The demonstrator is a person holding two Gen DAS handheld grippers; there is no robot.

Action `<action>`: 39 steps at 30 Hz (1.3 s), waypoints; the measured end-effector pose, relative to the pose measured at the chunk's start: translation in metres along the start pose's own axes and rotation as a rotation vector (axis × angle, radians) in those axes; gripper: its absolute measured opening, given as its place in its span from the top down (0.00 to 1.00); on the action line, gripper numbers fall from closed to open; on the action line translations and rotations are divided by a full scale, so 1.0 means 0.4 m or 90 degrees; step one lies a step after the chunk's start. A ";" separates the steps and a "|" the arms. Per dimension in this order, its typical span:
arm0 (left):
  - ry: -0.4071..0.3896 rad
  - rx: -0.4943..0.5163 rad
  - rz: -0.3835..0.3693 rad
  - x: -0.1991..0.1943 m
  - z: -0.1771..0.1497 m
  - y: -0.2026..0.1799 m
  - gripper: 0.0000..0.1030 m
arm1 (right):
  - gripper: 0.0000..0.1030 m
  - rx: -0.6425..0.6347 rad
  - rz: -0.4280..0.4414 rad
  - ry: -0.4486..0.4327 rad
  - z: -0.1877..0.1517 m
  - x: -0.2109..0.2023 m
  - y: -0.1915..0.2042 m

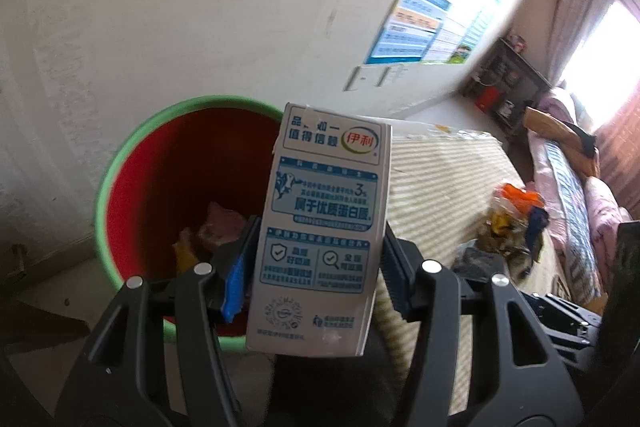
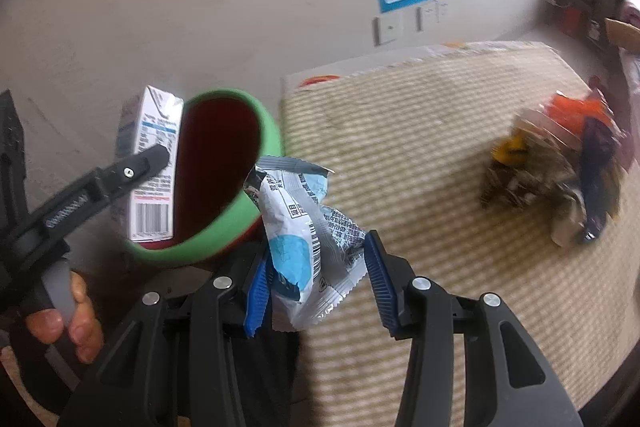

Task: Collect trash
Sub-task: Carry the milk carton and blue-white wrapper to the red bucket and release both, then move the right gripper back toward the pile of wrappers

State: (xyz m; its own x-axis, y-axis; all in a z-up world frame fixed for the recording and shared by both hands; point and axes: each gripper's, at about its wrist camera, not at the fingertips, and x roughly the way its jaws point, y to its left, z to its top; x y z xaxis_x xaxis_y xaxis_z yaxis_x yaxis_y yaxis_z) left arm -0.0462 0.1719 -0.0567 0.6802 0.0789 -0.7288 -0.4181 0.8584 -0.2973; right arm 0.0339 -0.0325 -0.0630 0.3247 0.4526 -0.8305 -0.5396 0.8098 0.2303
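Left gripper (image 1: pixel 320 259) fingers clamp a rectangular cardboard milk carton (image 1: pixel 324 227) beside the round green-rimmed red bin (image 1: pixel 120 163). Right gripper (image 2: pixel 316 275) fingers pinch a crinkled foil wrapper (image 2: pixel 304 227), lower centre.

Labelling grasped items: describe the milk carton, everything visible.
The milk carton is a small white paperboard box with blue print, a red and green logo, and a barcode on a side panel. It stands roughly upright, clamped between the left tool's pads at its lower half, held beside the rim of the red, green-rimmed bin. Top flaps are folded; it looks undented.
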 end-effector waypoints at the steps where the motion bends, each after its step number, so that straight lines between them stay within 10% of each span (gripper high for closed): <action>1: -0.002 -0.004 0.009 0.000 0.003 0.015 0.48 | 0.58 -0.004 0.008 0.001 0.009 0.006 0.013; 24: -0.003 -0.036 0.106 0.015 0.026 0.147 0.34 | 0.42 -0.032 0.125 0.007 0.154 0.098 0.190; 39: 0.012 0.023 0.074 0.034 0.015 0.043 0.33 | 0.41 0.133 -0.130 -0.097 0.095 -0.047 -0.255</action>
State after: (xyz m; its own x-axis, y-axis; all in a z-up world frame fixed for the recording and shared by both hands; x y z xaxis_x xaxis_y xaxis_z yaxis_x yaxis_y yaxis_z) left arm -0.0405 0.1908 -0.0681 0.6168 0.1694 -0.7687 -0.4711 0.8618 -0.1881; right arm 0.1124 -0.1092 -0.0516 0.5311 0.3110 -0.7881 -0.2849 0.9416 0.1795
